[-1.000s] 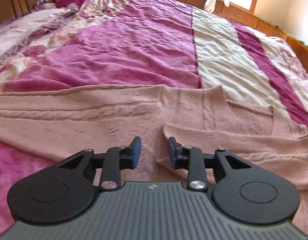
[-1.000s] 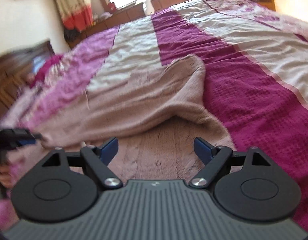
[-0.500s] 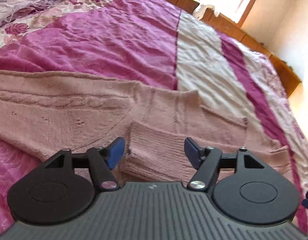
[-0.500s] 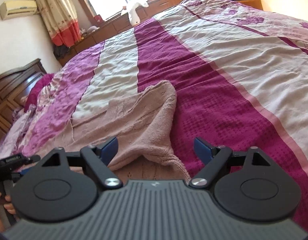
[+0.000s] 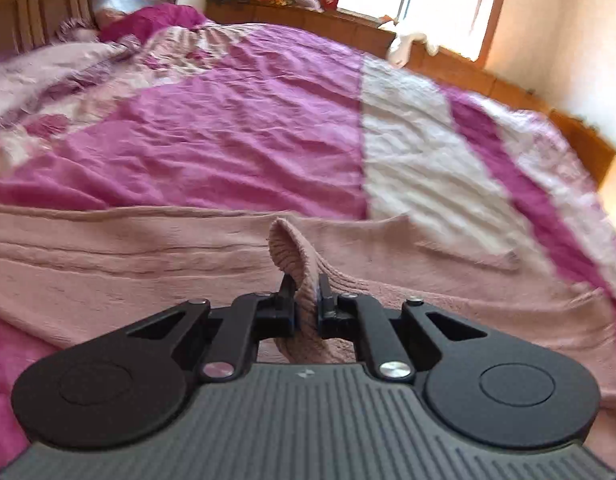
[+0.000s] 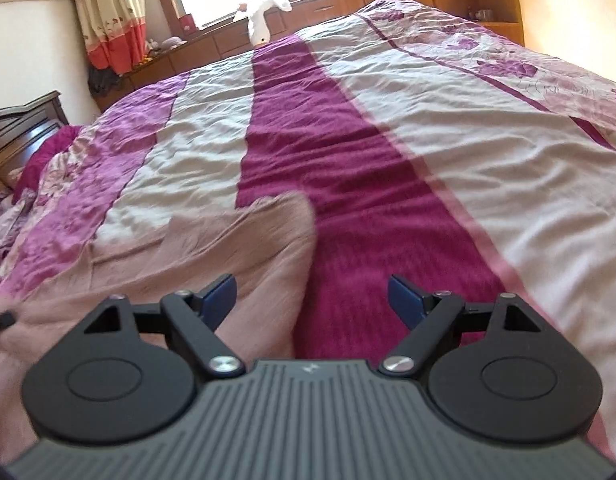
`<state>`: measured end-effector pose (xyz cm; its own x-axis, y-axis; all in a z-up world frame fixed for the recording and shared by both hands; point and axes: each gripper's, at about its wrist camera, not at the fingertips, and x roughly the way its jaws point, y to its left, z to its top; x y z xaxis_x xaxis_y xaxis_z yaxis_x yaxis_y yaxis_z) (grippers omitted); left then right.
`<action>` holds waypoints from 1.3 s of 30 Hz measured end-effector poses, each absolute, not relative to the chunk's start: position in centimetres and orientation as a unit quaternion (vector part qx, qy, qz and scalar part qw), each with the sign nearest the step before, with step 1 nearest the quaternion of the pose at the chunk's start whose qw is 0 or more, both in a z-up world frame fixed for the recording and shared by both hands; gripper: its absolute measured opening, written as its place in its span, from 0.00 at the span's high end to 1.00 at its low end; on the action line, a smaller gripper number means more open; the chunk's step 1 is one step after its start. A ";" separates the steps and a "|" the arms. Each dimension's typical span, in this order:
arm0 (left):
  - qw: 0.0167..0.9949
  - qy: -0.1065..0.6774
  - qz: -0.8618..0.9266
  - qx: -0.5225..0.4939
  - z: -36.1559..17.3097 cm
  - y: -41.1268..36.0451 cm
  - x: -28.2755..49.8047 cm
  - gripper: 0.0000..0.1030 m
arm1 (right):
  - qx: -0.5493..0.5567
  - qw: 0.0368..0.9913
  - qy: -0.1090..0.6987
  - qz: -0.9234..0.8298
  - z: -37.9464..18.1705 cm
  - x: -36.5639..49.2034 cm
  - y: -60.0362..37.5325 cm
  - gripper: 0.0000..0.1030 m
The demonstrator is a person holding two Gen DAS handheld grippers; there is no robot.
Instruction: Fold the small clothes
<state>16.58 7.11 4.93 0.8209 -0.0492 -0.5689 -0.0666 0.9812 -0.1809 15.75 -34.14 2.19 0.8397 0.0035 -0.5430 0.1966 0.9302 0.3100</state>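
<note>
Pinching sweater cuff [image 5: 293, 252] with left claw [image 5: 307, 304], spread moments earlier | right claw [image 6: 312, 294] spread, empty | sleeve fold started

Bright daylight pours in through the window [image 5: 448, 0], which is blown out to white, and glare washes the wall beside it. The bedspread [image 6: 388, 140] is evenly lit with soft shadows in its creases. Both views bend strongly at the edges, and the pink knit [image 6: 227, 248] and the bed's far corners smear with motion blur
</note>
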 end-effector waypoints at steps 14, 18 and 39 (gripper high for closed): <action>0.938 0.342 -0.004 -0.059 2.1 7.2 17.2 0.90 | 0.255 0.924 0.285 0.011 -0.2 22.9 -34.0 0.67; 0.938 0.344 -0.004 -0.052 1.9 7.0 17.5 0.90 | 0.159 0.960 0.227 -0.046 1.9 21.7 -31.5 0.88; 0.926 0.364 0.086 -0.048 6.7 12.6 11.3 0.32 | 0.097 0.956 0.274 -0.042 4.6 16.4 -29.2 0.47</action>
<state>11.33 12.62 6.74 0.7207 0.1242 -0.6820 -0.1936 0.9807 -0.0259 16.42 -29.24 4.56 0.8460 -0.0265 -0.5326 0.1325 0.9779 0.1619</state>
